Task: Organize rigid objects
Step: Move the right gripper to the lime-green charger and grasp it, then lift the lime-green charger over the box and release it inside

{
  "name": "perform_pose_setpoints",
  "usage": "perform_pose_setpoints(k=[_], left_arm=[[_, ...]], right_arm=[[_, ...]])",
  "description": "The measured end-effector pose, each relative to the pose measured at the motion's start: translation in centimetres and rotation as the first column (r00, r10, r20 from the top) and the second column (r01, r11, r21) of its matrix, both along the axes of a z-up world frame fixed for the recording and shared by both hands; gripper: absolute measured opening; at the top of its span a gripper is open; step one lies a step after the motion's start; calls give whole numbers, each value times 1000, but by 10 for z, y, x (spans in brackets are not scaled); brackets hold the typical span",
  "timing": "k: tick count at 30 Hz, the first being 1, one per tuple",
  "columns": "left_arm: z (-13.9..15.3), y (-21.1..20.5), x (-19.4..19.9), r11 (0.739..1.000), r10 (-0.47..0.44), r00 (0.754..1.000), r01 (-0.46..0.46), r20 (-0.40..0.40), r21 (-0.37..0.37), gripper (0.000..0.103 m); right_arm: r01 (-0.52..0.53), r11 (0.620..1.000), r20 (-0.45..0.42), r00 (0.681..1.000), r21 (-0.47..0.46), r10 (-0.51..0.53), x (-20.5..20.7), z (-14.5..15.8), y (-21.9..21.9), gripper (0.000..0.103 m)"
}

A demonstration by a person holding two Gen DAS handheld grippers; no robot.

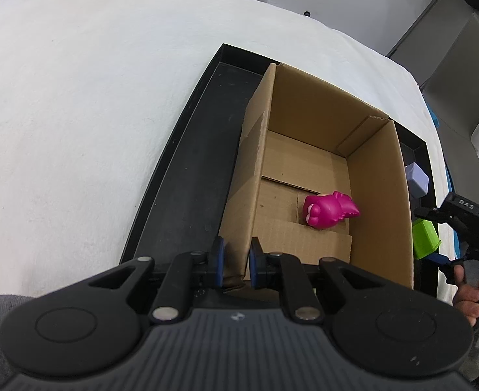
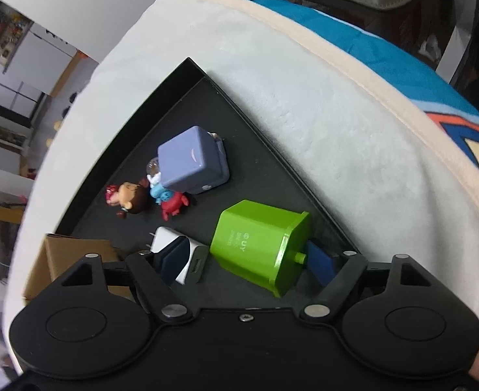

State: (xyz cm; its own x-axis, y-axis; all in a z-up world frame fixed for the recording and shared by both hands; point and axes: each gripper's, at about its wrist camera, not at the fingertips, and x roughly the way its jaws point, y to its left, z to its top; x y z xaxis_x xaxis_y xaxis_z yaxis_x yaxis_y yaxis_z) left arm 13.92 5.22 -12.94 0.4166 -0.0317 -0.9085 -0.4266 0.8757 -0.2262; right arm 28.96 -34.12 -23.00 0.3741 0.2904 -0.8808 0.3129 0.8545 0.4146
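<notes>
Left gripper (image 1: 236, 262) nearest, pads clamped on cardboard box (image 1: 379, 176) wall. Black tray (image 1: 187, 176) held box; pink toy (image 1: 329, 211) lay inside box. Right gripper (image 2: 249, 260) spread wide around green block (image 2: 259, 244), gripping nothing.

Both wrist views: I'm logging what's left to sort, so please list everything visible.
Tray: 1, black, on white cloth.
Cardboard box: 1, brown, open, in tray.
Dinosaur toy: 1, magenta, inside box.
Cube: 1, lavender, on tray.
Green container: 1, on its side on tray.
Doll: 1, brown-haired, on tray.
Crab toy: 1, red, beside cube.
Charger: 1, white, on tray.
Left gripper: clamping box wall.
Right gripper: open around container.
</notes>
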Motion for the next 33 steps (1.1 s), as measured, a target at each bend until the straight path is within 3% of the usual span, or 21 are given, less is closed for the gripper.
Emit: perform_pose_setpoints(k=[12,33], left_arm=[[0,0,0,1000,-2,1000,2,0,5,14],[2,-5,-2,1000,17,1000,-17,7,14,14]], right_arm=[[-63,986,22,997,-151,68,0,-3,23,61],[-110,993,131,985,-43,115,-31,32,16,60]])
